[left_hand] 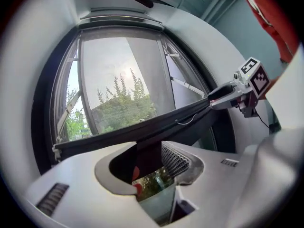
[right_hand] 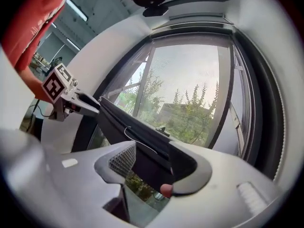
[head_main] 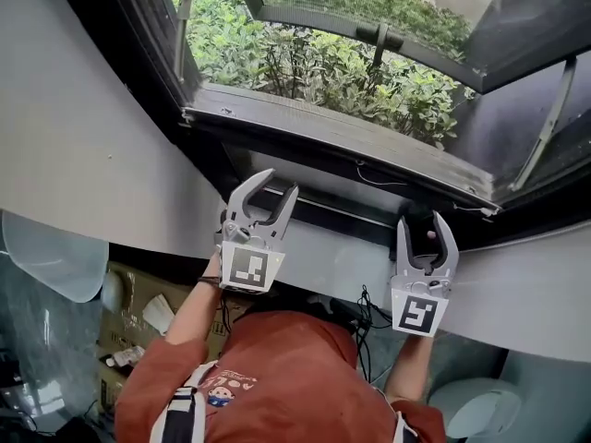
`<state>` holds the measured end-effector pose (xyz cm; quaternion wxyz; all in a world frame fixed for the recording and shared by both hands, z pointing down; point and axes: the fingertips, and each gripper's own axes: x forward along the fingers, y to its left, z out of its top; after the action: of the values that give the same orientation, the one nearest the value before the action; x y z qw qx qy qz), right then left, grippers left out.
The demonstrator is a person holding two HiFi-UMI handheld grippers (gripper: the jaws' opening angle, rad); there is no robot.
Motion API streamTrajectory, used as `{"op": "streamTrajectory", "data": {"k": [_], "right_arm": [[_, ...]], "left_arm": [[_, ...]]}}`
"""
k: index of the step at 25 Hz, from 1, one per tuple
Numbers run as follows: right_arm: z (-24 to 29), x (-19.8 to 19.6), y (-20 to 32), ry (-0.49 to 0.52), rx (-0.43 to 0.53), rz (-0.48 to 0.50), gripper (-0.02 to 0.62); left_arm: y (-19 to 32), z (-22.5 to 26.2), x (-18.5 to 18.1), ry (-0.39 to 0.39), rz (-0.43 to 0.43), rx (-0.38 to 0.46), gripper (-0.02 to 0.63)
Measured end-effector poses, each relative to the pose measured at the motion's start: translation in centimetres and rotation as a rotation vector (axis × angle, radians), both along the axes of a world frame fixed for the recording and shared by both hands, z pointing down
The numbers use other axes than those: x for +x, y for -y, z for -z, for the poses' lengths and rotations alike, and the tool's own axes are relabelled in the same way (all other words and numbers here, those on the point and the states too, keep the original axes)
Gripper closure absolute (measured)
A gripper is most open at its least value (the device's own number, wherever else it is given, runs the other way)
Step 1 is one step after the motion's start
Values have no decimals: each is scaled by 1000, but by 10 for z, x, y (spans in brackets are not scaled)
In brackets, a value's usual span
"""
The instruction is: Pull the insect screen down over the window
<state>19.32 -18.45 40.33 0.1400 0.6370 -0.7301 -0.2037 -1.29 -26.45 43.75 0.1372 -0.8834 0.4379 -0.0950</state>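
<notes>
The left gripper (left_hand: 151, 161) has its jaws closed on the dark pull bar (left_hand: 186, 118) of the insect screen (left_hand: 118, 65). The right gripper (right_hand: 151, 167) clamps the same bar further to the right. The bar lies low across the window, just above the white sill (head_main: 343, 252), with the mesh stretched over the opening and green shrubs (head_main: 305, 63) beyond.

White wall (head_main: 65, 127), open window (head_main: 323, 129), green shrubs (head_main: 305, 63) outside, cardboard box (head_main: 138, 305) below, daylight
</notes>
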Motion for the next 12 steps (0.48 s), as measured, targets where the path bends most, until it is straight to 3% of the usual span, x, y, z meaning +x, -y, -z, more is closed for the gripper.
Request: {"op": "streamTrajectory", "data": {"k": [7, 12], "right_arm": [[-17, -9, -11, 199, 3, -7, 368], [-38, -17, -15, 321, -5, -26, 370]], "left_arm": [[-19, -17, -4, -156, 42, -88, 440], [-34, -31, -5, -202, 53, -119, 440]]}}
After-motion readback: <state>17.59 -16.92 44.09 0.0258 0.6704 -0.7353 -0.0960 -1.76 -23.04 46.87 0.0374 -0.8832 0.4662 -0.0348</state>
